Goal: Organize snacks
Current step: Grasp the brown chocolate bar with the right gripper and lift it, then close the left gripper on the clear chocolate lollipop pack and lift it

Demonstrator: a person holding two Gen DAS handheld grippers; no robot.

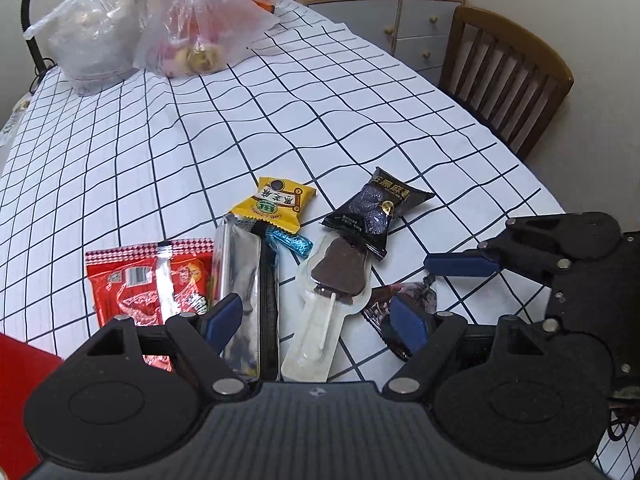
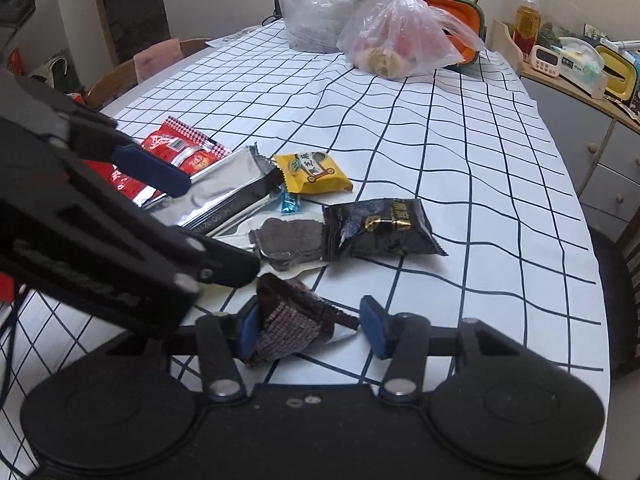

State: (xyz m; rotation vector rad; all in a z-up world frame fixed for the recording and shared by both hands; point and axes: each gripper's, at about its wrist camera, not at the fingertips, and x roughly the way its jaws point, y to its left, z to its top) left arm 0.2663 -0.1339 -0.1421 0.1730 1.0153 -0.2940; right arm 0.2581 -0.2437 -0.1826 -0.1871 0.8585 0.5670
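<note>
A small dark brown wrapped snack (image 2: 288, 316) lies on the checked tablecloth (image 2: 440, 160) between the fingers of my right gripper (image 2: 312, 328). One pad touches it and a sliver of gap shows at the other. My left gripper (image 1: 316, 320) stands open low over a silver packet (image 1: 244, 280) and a chocolate lollipop (image 1: 340, 272) in clear wrap, pressing on neither. Beyond them lie a red packet (image 1: 148, 284), a yellow packet (image 1: 276, 204), a blue foil candy (image 1: 290, 242) and a black packet (image 1: 376, 212). The left gripper's arm hides the table's left side in the right wrist view.
Two filled plastic bags (image 1: 200, 28) stand at the far end beside an orange container (image 2: 460, 12). A wooden chair (image 1: 504, 76) and a drawer cabinet (image 1: 416, 20) stand off the table's right edge. A red object (image 1: 20, 368) lies at the near left.
</note>
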